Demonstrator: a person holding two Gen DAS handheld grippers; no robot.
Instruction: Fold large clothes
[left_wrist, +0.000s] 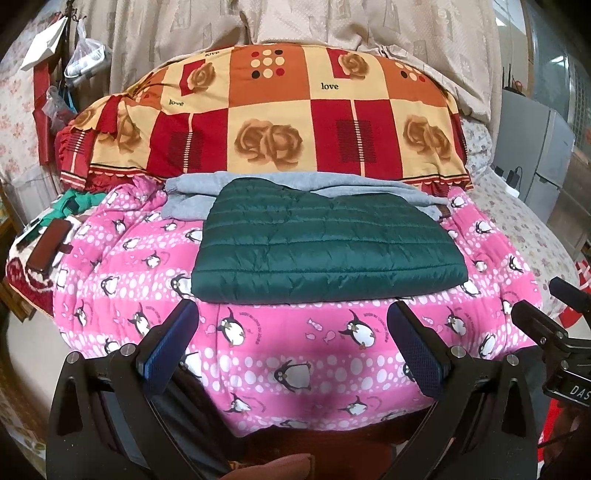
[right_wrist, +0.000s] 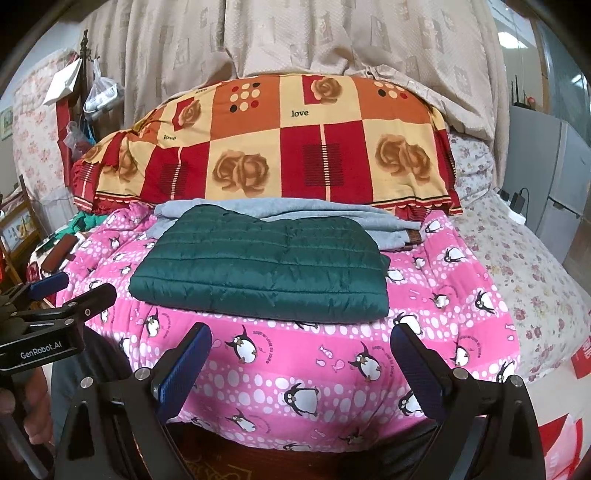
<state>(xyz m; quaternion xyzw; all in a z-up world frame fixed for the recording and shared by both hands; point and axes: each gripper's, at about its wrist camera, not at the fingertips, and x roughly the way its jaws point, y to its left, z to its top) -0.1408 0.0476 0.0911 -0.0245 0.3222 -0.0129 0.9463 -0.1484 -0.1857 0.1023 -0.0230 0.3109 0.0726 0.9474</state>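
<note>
Green quilted jacket (left_wrist: 328, 240) lay folded on the pink quilt (left_wrist: 295, 343); my left tool (left_wrist: 291, 314) and right tool (right_wrist: 301, 338) were open, empty.

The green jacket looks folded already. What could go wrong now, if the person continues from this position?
1. The green quilted jacket looks slippery and puffy, so its fold may spring open or slide if nudged.
2. It overlaps the folded grey garment behind it; moving one could disturb the other.
3. Both the left gripper and right gripper have jaws open just above the pink penguin quilt; closing low might pinch the quilt instead.
</note>
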